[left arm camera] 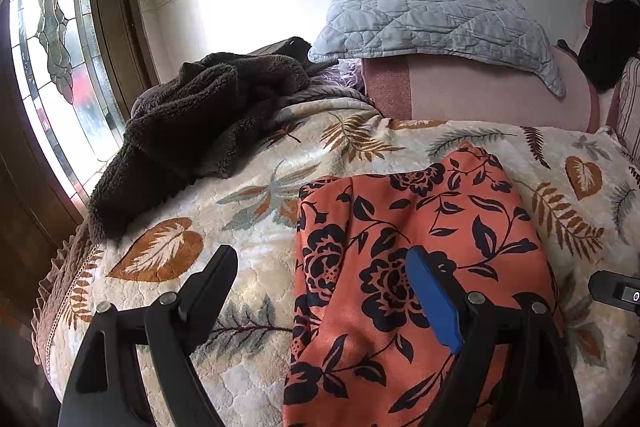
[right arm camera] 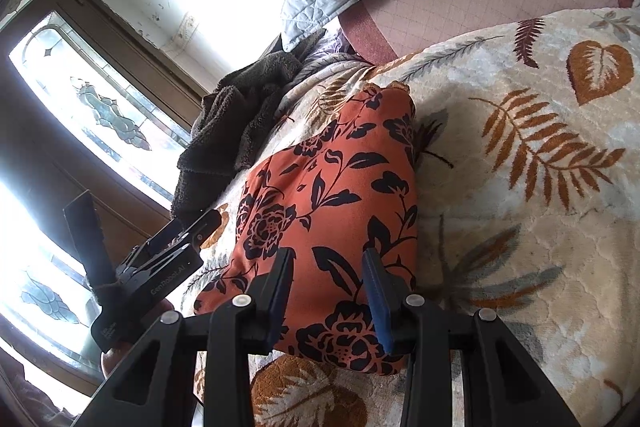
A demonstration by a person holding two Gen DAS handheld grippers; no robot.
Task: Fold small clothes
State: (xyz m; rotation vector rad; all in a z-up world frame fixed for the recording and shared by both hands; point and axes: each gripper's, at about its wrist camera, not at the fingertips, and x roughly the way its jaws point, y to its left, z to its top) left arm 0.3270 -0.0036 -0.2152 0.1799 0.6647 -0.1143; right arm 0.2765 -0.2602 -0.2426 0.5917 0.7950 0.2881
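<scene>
Plainly, "GenRobot.AI" marks the spread left gripper [right arm camera: 188, 227]; right gripper [right arm camera: 328, 267] gapes over orange garment [right arm camera: 332, 195]

Strong daylight is admitted through the leaded window [left arm camera: 52, 67], the wall [left arm camera: 240, 7] beside it is blown out to glare, and edges are bent and darkened by fisheye distortion.

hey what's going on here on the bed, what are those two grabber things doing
A person holding a gripper in each hand is folding clothes on a bed covered by a leaf-print blanket. An orange garment with black flowers lies on it, already folded into a narrow shape. The left gripper is wide open over its left edge. The right gripper is open over its near end. Neither holds any cloth. A brown fleece lies heaped by the window, and a grey quilted pillow sits at the head.
</scene>
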